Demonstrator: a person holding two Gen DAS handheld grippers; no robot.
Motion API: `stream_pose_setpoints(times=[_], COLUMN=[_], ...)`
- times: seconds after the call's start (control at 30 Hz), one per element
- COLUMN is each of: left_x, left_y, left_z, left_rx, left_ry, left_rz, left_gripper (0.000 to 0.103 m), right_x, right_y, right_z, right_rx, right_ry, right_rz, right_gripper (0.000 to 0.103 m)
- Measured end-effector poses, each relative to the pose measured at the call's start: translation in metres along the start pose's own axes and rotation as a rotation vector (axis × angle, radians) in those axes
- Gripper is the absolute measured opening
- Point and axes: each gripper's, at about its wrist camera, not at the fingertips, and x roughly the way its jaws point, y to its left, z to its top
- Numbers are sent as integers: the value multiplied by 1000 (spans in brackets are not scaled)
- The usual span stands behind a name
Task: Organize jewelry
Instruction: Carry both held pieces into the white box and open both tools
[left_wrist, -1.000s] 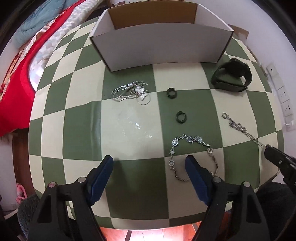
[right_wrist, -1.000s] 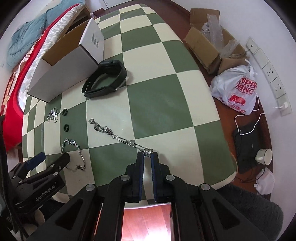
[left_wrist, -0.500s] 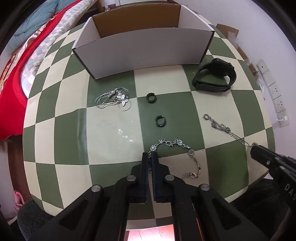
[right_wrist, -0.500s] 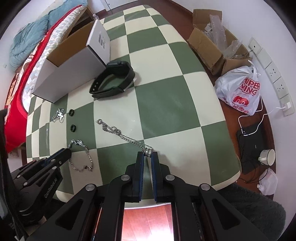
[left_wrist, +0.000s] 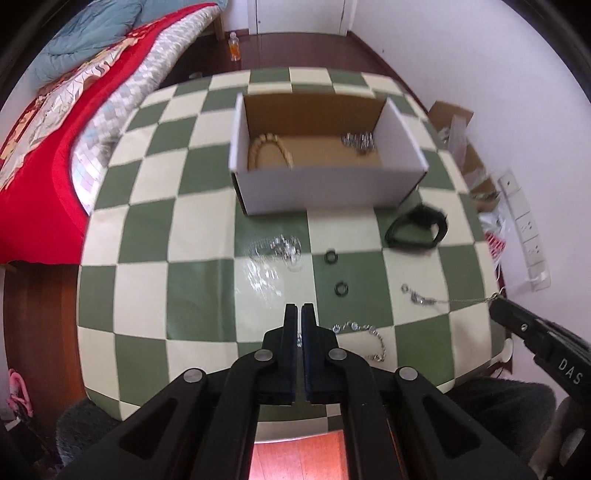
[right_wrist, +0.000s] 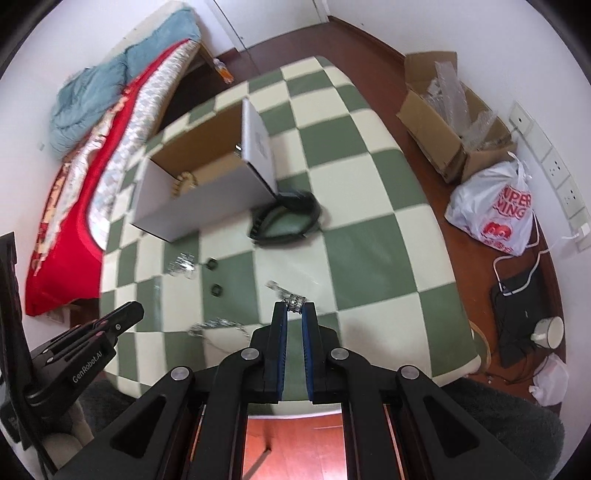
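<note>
**Silver chains pinched in both tools, box waiting ahead**

Silver links showed at the tips of both tools. The left tool (left_wrist: 299, 308) was pressed together on one end of a flower-link bracelet (left_wrist: 360, 328), the rest of which trailed toward the near table edge. The right tool (right_wrist: 294, 308) pinched the clasp end of a thin chain bracelet (right_wrist: 284, 293); in the left wrist view that chain (left_wrist: 428, 300) ran taut from the right tool down to the table (left_wrist: 147, 229), so most of it seemed lifted.

Judging by this, the step in hand was the lift-off of two bracelets at once. The next move would call for carrying both up and over the near wall of the white cardboard box (left_wrist: 325, 188) without the dangling ends catching, then spreading the tools above its floor.

Inside the box lay a beaded bracelet (left_wrist: 269, 147) and a silver piece (left_wrist: 358, 140). Between the tools and the box sat two dark rings (left_wrist: 330, 257) (left_wrist: 341, 289), and a tangled silver necklace (left_wrist: 280, 247) just in front of the box. A black watch (left_wrist: 417, 230) lay beside the box's right near corner, close to the right tool's path. Beyond the box on its left stood a bed with a red cover (left_wrist: 44, 155).
</note>
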Motion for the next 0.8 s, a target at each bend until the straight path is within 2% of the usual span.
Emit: stream_pose_setpoints(times=[0.07,0.17,0.23,0.27,0.3,0.33,0.37,0.4,0.6,0.67,0.8], left_x=[-8,3,21,32,40,51,56,63,91,91,90], left_y=[1,3,1,-3,-5,-7,-9,-11,-33,-38,-46], left_z=[6,16,14,12,9,5,2,-2,-22,-25,-25], left_rx=[-2,0,10,21,34,53,67,86,228,250,270], left_ry=[-13,5,59,85,103,123,130,134,168,143,117], left_rz=[-18,-95,-106,-113,-117,-100,-80,-63,21,27,4], left_gripper=[0,4,11,17,30,51,60,64,64,67,64], right_x=[-9,-16,-18,-17,-17,-17,-16,-15,-7,-5,-1], right_y=[7,16,18,18,17,15,14,11,-8,-12,-16], right_z=[4,9,12,12,11,11,10,8,5,5,6], right_rx=[-11,-27,-26,-25,-24,-23,-21,-17,18,28,33], right_ry=[-11,-25,-28,-24,-23,-22,-20,-17,0,3,9], right_rz=[16,25,26,26,23,19,16,13,-4,-7,-7], right_gripper=[8,8,8,8,8,8,8,8,8,8,8])
